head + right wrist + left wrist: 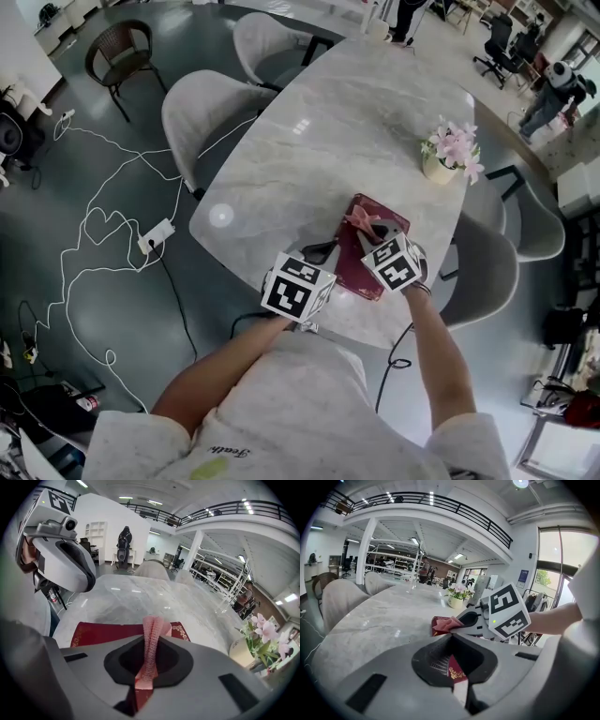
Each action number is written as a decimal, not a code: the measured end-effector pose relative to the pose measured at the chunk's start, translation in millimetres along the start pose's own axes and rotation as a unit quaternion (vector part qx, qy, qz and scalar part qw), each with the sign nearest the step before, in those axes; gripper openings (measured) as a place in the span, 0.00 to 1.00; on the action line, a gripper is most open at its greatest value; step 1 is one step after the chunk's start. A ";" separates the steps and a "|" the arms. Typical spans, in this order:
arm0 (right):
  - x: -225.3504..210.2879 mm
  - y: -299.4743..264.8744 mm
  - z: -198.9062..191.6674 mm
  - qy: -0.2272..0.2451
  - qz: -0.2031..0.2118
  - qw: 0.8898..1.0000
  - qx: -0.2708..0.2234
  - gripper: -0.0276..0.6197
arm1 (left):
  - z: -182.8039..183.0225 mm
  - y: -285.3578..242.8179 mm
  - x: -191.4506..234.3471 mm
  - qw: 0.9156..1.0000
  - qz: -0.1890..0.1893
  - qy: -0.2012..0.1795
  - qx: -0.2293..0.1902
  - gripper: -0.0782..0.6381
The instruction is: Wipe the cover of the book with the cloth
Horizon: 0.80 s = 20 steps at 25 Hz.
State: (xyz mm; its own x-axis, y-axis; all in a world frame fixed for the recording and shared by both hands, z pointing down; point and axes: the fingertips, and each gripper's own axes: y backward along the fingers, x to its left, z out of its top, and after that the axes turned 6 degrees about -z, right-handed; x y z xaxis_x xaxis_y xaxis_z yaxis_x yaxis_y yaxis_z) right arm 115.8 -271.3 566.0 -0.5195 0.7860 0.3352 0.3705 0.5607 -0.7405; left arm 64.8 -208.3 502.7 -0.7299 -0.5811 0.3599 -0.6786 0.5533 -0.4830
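Note:
A dark red book [361, 258] with gold corner ornaments lies near the front edge of the marble table [328, 141]. My left gripper [322, 251] is shut on the book's near-left edge; in the left gripper view the red cover and white pages [458, 680] sit pinched between the jaws of my left gripper [459, 688]. My right gripper [373, 228] hovers over the book's far half, shut on a pink cloth [360, 218]. In the right gripper view the cloth [151, 641] runs up out of my right gripper [144, 679] and droops onto the book [101, 633].
A small pot of pink flowers [448, 156] stands on the table beyond the book at the right. Grey chairs [202, 117] line the table's left side and another chair [492, 272] stands at the right. White cables and a power strip [156, 235] lie on the floor to the left.

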 end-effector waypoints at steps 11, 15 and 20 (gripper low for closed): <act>22.1 11.3 -3.4 -0.004 -0.001 1.000 0.013 0.08 | -12.7 17.7 -5.6 1.000 -0.006 0.009 -0.006 0.12; 31.4 15.9 -4.4 -0.005 -0.001 1.000 0.017 0.08 | -16.7 23.1 -9.1 1.000 -0.009 0.010 -0.008 0.12; 44.5 21.5 -4.1 -0.006 -0.001 1.000 0.018 0.08 | -20.5 30.3 -12.9 1.000 -0.012 0.008 -0.009 0.12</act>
State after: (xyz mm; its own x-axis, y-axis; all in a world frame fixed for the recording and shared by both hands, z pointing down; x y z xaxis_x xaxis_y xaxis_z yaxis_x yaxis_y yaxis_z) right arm 103.9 -223.2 567.4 -0.5295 0.7814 0.3302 0.3417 0.5528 -0.7600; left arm 51.9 -171.9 499.9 -0.7147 -0.5844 0.3843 -0.6971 0.5501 -0.4599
